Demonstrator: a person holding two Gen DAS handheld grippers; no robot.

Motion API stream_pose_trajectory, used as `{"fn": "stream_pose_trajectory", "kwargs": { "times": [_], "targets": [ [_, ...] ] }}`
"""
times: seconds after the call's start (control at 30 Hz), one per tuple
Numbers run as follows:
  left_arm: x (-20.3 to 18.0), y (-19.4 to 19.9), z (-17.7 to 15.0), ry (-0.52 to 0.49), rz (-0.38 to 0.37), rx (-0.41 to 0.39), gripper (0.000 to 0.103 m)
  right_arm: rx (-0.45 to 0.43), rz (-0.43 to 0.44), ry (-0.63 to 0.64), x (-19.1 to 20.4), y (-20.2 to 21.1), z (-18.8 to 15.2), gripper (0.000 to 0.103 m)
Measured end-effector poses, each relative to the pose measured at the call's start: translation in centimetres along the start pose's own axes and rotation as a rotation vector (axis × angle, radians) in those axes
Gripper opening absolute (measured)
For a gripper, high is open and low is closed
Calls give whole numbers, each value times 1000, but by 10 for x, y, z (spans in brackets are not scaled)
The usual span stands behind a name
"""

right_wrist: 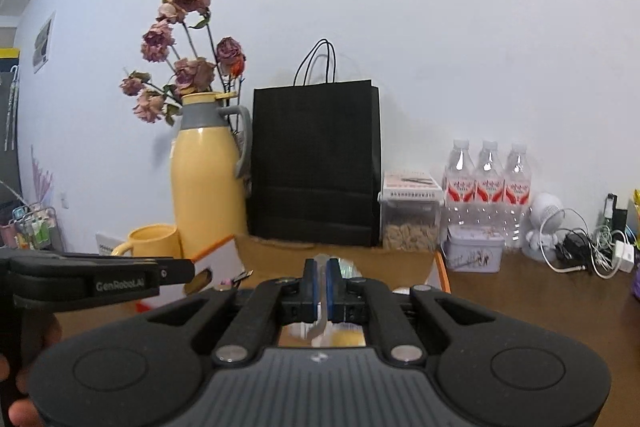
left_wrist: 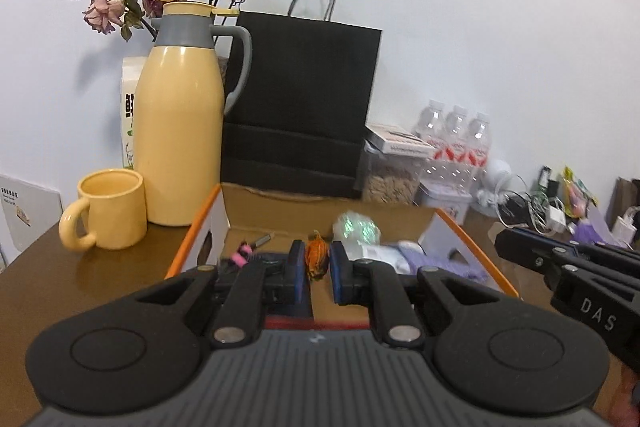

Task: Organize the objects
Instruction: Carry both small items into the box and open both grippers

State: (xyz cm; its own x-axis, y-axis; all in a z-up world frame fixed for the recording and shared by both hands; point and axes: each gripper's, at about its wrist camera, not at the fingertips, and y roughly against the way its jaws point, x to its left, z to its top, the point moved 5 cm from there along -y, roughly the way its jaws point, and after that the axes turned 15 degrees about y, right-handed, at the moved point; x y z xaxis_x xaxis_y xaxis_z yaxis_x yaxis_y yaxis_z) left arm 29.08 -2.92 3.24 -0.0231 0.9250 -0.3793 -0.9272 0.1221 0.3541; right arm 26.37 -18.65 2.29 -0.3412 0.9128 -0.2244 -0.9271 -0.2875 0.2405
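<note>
Nearest, the left gripper has its blue pads drawn in on a small orange-and-green object, lifted above the open cardboard box; the right gripper is pinched tight on something thin and clear I cannot identify; both hang over the box, whose orange-edged walls fence each side; bare brown counter lies open to the right; left, a yellow mug sits just beside a yellow thermos jug; behind the box, a black paper bag stands against the wall, water bottles farther right.
</note>
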Motion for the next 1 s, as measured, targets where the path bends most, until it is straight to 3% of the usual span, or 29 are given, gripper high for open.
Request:
{"fn": "stream_pose_trajectory", "kwargs": {
  "times": [0.4,0.73,0.8,0.83,0.9,0.93,0.97,1.0],
  "targets": [
    [5,-70,16,10,28,22,14,102,-4,-40,-33,-85,-18,3],
    [10,-93,8,-28,56,42,14,167,16,-28,-38,-111,-35,5],
    [11,-91,8,-27,55,31,20,177,25,-27,-37,-111,-36,12],
    [11,-90,7,-27,56,24,28,178,18,-22,-36,-110,-36,16],
    [13,-90,8,-23,73,10,92,183,16,-24,-36,-109,-36,42],
    [14,-88,10,-18,86,-17,103,182,14,-31,-37,-109,-36,69],
    [15,-86,11,-14,96,-50,103,178,13,-35,-38,-108,-36,93],
    [16,-84,11,-13,100,-62,103,170,14,-37,-38,-108,-35,100]
  ]
}}
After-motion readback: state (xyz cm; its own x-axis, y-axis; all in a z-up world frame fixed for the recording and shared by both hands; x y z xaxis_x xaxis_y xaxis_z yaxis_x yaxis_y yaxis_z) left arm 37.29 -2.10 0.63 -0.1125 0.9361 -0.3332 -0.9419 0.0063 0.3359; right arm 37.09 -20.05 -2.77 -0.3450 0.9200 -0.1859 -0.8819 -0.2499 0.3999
